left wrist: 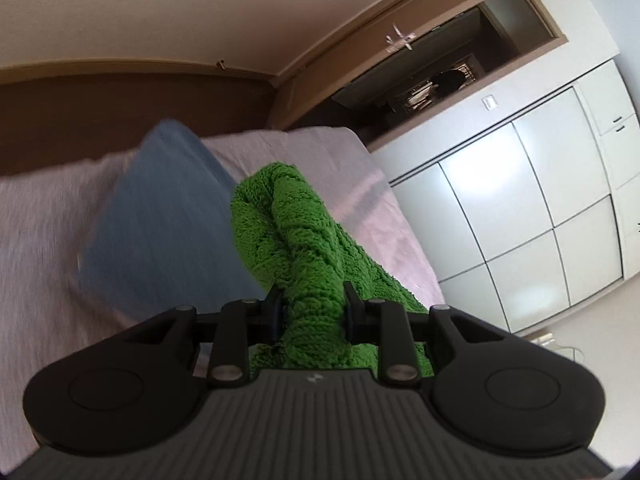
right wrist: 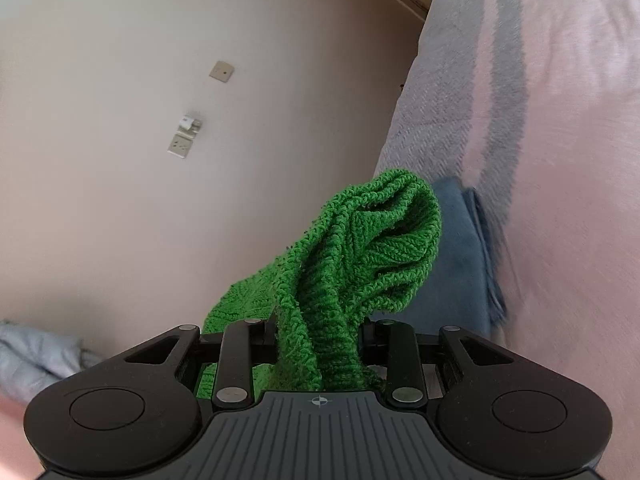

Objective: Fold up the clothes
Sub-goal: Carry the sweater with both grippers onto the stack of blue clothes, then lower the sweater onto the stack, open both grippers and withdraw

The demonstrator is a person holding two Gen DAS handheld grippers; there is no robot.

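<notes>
Nearest the left wrist camera, the left hand-held gripper (left wrist: 312, 312) is clamped on a thick bunch of the green knitted garment (left wrist: 304, 248), its fingers pressed in from both sides. The right hand-held gripper (right wrist: 318, 344) likewise pinches a gathered fold of the same garment (right wrist: 360, 248), which rises out of its jaws and flops over to the right. So the knit is held off the bed by both grippers, carried in the air rather than laid flat.

Beyond it lies a folded blue cloth (left wrist: 160, 216) on the pale pink bedspread (left wrist: 52, 216), with the brown headboard (left wrist: 120, 120) and white wardrobe doors (left wrist: 520, 208) further back.

The risk, as I judge it: each grip is on a bunched wad, not a clean edge, so layers could slip out unevenly, or the loose knit could stretch and sag. The views are tilted and blurred, suggesting quick motion, and the hanging part could drag across the blue cloth and disturb it.

In the left view the garment's long axis runs away from the jaws toward the headboard, twisted like a rope; in the right view it runs up and rightward toward the bed.
</notes>
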